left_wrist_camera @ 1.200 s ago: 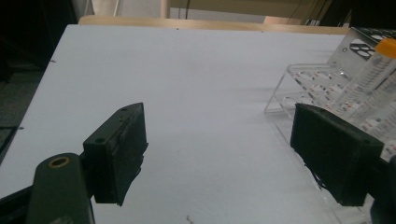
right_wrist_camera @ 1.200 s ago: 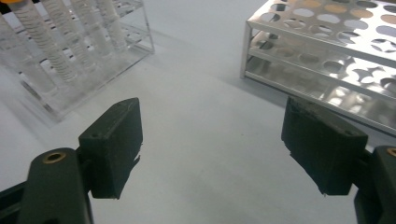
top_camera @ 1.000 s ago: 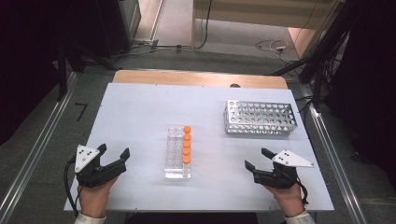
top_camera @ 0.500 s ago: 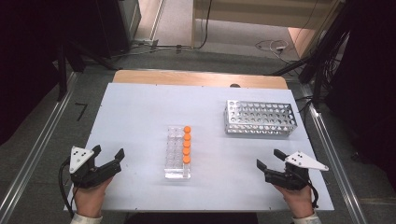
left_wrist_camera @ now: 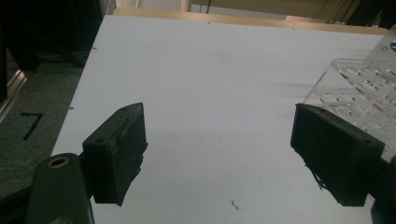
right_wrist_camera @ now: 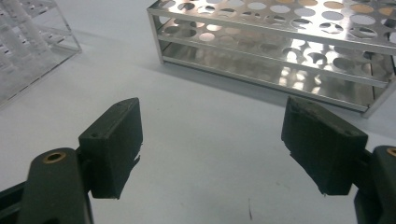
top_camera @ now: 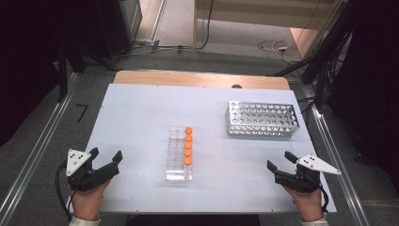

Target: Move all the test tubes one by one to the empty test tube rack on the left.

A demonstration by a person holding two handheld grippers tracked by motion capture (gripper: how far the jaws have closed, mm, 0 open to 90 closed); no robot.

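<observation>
A clear plastic rack (top_camera: 179,155) stands mid-table with several orange-capped tubes (top_camera: 188,146) in its right column. An empty metal rack (top_camera: 262,118) sits at the back right. My left gripper (top_camera: 105,153) rests at the front left of the table, open, nothing between its jaws; in the left gripper view (left_wrist_camera: 219,154) the clear rack (left_wrist_camera: 369,88) lies past its right jaw. My right gripper (top_camera: 280,160) is at the front right, open and empty. In the right gripper view (right_wrist_camera: 215,149) the metal rack (right_wrist_camera: 280,42) stands ahead and the clear rack (right_wrist_camera: 28,42) at far left.
The white table top (top_camera: 141,117) has a wooden strip (top_camera: 197,79) along its far edge. Metal rails (top_camera: 33,160) run along both sides. Cables (top_camera: 273,47) lie on the floor behind the table.
My right gripper has drifted to the right, toward the table's right edge. My left gripper has slid slightly left and nearer the front edge. Both stay open.
</observation>
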